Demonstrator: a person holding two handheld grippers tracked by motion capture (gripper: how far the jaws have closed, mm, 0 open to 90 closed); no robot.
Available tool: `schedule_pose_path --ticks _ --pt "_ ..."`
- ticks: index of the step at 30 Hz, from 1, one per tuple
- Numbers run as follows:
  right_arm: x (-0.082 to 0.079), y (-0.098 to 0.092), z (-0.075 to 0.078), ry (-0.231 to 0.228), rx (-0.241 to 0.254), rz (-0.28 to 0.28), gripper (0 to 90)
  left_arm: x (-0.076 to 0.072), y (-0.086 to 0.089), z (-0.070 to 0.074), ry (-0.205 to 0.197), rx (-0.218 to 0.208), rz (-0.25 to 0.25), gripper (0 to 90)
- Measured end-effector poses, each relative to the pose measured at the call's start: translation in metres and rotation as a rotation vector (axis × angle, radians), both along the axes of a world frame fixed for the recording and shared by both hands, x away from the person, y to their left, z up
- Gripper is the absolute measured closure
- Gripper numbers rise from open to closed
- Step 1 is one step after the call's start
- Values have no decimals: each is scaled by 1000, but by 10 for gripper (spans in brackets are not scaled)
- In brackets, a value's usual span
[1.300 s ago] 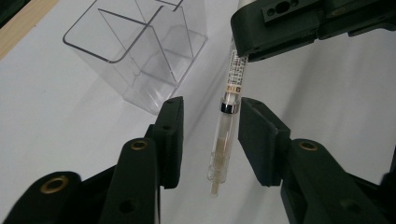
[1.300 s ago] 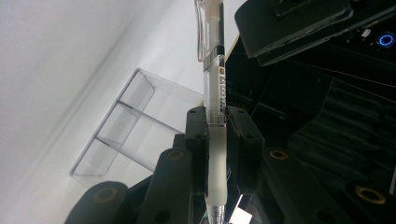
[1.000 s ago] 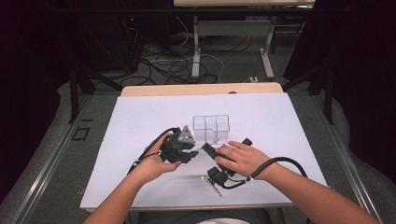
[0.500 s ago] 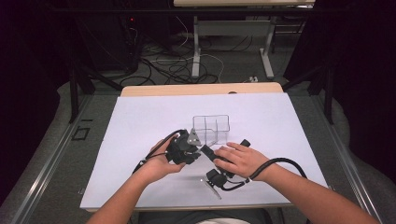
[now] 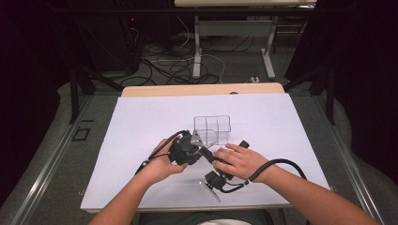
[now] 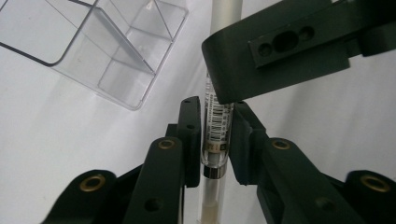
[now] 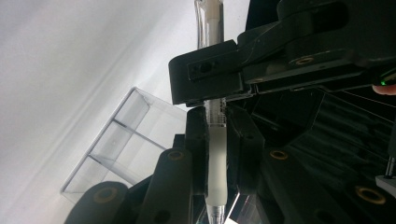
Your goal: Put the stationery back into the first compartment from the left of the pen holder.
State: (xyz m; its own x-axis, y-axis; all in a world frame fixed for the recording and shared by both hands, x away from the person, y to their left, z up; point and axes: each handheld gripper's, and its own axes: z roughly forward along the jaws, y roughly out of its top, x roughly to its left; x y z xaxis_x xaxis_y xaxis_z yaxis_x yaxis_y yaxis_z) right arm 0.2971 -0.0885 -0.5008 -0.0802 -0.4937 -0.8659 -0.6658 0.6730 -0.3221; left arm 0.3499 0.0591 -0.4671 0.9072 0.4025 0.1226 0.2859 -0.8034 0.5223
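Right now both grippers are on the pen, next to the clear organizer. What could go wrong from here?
1. The left gripper and right gripper both clamp the thin pen close together; pulling off-axis could bend it or let it slip.
2. The clear organizer sits unheld just beyond; a swing may knock it.

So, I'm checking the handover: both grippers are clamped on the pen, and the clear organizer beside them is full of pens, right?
Not quite: the clear organizer holds nothing, as the left gripper view shows. Both the left gripper and right gripper do clamp the pen.
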Motion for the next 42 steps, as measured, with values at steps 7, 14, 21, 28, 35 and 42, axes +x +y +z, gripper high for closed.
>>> schedule_pose_path --ticks 7,14,21,28,35,42 --pt "-1 0 0 -6 -10 -6 797 0 -1 0 -2 4 -4 788" --pt "0 -1 1 3 -2 -14 754 1 2 -1 -1 4 10 789" --pt "0 -5 2 30 34 -24 692 5 8 1 -5 -29 48 789" --pt "1 -7 5 50 70 -50 584 9 16 5 -16 -59 81 789" --pt "4 -14 3 124 150 -111 518 12 23 10 -25 -100 104 789" --pt "3 -20 3 168 199 -231 455 18 28 16 -41 -176 127 789"
